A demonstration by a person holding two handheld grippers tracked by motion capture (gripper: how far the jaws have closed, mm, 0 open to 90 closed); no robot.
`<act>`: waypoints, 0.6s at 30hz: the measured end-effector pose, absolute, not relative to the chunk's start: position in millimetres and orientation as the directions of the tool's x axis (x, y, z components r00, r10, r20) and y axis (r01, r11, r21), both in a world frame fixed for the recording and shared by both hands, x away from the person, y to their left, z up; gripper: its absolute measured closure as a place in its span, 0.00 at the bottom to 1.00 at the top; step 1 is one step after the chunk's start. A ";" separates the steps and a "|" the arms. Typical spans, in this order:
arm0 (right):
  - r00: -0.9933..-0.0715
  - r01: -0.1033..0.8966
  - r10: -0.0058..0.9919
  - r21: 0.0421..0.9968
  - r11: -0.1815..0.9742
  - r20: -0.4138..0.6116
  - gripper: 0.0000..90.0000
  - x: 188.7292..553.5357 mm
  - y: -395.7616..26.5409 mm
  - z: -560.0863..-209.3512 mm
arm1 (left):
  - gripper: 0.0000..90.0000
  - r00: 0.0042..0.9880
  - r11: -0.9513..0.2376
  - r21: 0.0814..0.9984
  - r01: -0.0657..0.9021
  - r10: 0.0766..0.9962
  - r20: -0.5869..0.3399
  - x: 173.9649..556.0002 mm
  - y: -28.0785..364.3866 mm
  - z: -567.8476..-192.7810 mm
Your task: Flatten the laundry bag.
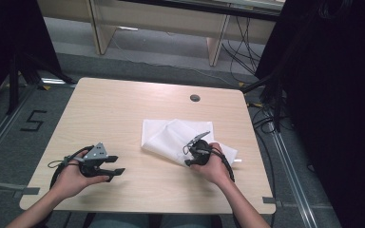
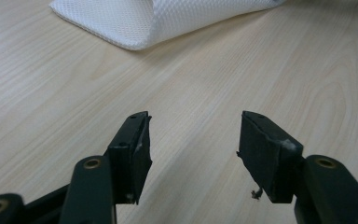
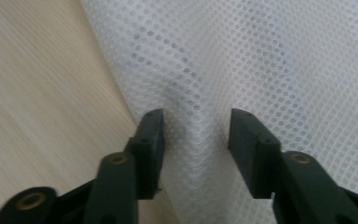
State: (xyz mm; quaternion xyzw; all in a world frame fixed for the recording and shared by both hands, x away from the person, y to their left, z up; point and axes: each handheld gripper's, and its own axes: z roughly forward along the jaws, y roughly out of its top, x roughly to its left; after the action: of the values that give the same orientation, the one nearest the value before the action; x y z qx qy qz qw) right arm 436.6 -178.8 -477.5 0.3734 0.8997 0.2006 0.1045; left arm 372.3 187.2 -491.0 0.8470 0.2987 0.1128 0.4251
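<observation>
White mesh cloth (image 1: 171,137) lies folded on the light wood desk (image 1: 114,109), right of centre. Right gripper (image 1: 196,153) sits on the cloth's near right part, jaws parted w/ a ridge of mesh (image 3: 196,116) between them, not clamped. Left gripper (image 1: 110,167) is near the desk's front-left, well apart from the cloth, jaws released & empty.
</observation>
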 end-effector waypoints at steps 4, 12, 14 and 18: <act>-0.725 0.600 0.685 0.428 0.676 -0.066 0.89 436.7 -173.5 -476.5 | 0.48 0.800 -0.475 0.783 0.402 0.598 -0.048 373.4 186.4 -492.2; -0.791 0.503 0.604 0.461 0.731 -0.096 0.98 431.6 -164.5 -476.0 | 0.48 0.810 -0.480 0.789 0.384 0.586 -0.038 371.9 184.4 -491.4; -0.811 0.478 0.578 0.468 0.743 -0.091 0.98 427.5 -159.1 -476.4 | 0.49 0.803 -0.450 0.801 0.394 0.593 -0.061 369.9 181.8 -490.2; -0.837 0.439 0.540 0.481 0.759 -0.088 0.98 421.5 -149.9 -477.0 | 0.49 0.804 -0.439 0.815 0.378 0.592 -0.054 368.4 180.4 -487.0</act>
State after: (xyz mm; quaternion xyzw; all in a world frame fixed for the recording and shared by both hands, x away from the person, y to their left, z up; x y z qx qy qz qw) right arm 421.5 -149.9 -477.0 0.2626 0.9312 0.2271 0.1111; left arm 368.4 180.4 -487.0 0.8397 0.2886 0.1203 0.4441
